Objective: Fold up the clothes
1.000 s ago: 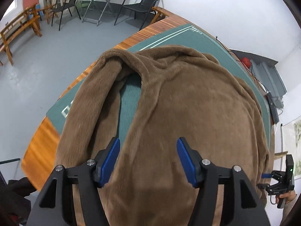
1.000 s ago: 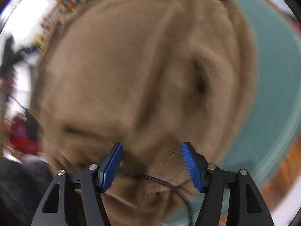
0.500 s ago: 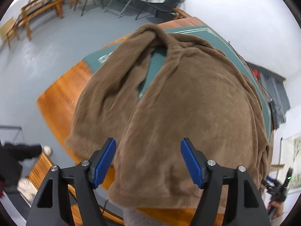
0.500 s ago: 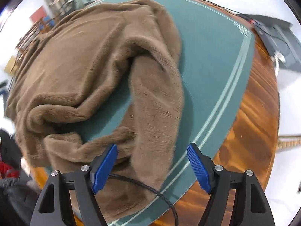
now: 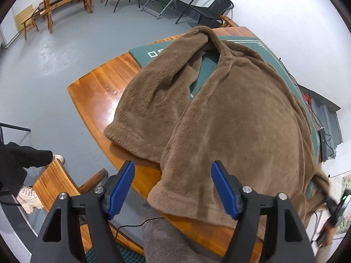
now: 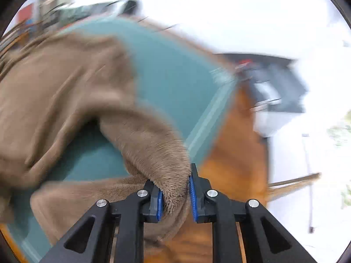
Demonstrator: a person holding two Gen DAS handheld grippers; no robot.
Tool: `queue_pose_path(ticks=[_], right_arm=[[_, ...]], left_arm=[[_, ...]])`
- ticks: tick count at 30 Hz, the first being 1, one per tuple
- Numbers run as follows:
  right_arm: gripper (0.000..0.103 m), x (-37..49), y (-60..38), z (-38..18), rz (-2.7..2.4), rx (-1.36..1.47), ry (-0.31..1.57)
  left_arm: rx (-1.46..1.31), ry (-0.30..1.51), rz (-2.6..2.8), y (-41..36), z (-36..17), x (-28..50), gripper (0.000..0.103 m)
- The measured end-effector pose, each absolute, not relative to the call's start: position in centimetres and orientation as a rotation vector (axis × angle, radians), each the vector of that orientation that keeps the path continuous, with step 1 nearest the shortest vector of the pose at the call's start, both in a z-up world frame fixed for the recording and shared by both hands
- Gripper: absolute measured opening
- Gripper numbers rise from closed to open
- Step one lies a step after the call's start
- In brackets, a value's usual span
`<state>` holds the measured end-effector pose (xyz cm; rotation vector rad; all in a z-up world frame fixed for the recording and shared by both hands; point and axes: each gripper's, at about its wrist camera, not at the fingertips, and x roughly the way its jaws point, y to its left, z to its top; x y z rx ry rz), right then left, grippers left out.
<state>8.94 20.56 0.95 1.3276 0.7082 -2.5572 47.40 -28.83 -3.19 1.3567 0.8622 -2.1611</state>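
The right gripper (image 6: 175,194) pinches the fuzzy brown top (image 5: 237,118). The left gripper (image 5: 173,188) is spread wide above its hem, holding nothing.

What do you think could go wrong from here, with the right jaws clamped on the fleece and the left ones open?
1. The right gripper pinches only a narrow bunch of the fluffy brown fleece garment; a hard pull may slip it free.
2. The garment's hem overhangs the polished wooden table edge, so dragging could tip it off.
3. The left gripper is open, so the near side is unheld and may bunch.
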Motion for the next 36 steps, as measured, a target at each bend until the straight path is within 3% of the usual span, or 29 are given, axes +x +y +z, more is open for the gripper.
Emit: queue_pose_path(ticks=[3,5,6,7,13,22,28,30,32,33,36], right_arm=[[0.025,7.9,20.7,2.8,-2.646,1.227,0.817],[0.050,9.6,19.7,2.3,-2.598,1.177,0.809],[0.072,10.5,19.2,2.0,-2.571,1.152,0.803],[0.076,11.4,18.7,1.6,-2.544,1.128,0.798],[0.076,21.6,15.4,1.6,-2.271,1.025,0.608],[0.076,29.2,9.9,-4.2,-2.101,0.869,0.847],[0.076,33.6,6.1,-7.7,-2.003,0.752,0.987],[0.073,34.0,4.9,-7.8,-2.016,0.694,1.014],[0.049,34.5,3.6,-7.9,-2.029,0.636,1.040],[0.031,34.3,3.4,-7.6,-2.047,0.632,1.039],[0.016,32.2,4.2,-5.5,-2.161,0.671,0.926]], left_arm=[[1.370,0.826,-2.155,-28.5,-3.5,48.3,0.076],[1.381,0.803,-2.150,-28.4,-3.8,48.9,0.076],[1.386,0.791,-2.148,-28.3,-4.0,49.2,0.076],[1.392,0.785,-2.144,-28.2,-4.2,49.6,0.076],[1.392,0.840,-2.166,-27.2,-5.0,51.3,0.076],[1.528,0.560,-2.204,-24.0,-7.9,50.8,0.076],[1.482,0.632,-2.203,-24.4,-8.9,50.5,0.076],[1.471,0.628,-2.203,-24.1,-9.1,50.5,0.076],[1.456,0.627,-2.208,-23.8,-9.2,50.3,0.076],[1.447,0.623,-2.208,-23.7,-9.2,50.4,0.076],[1.409,0.628,-2.217,-23.5,-9.2,50.6,0.076]])
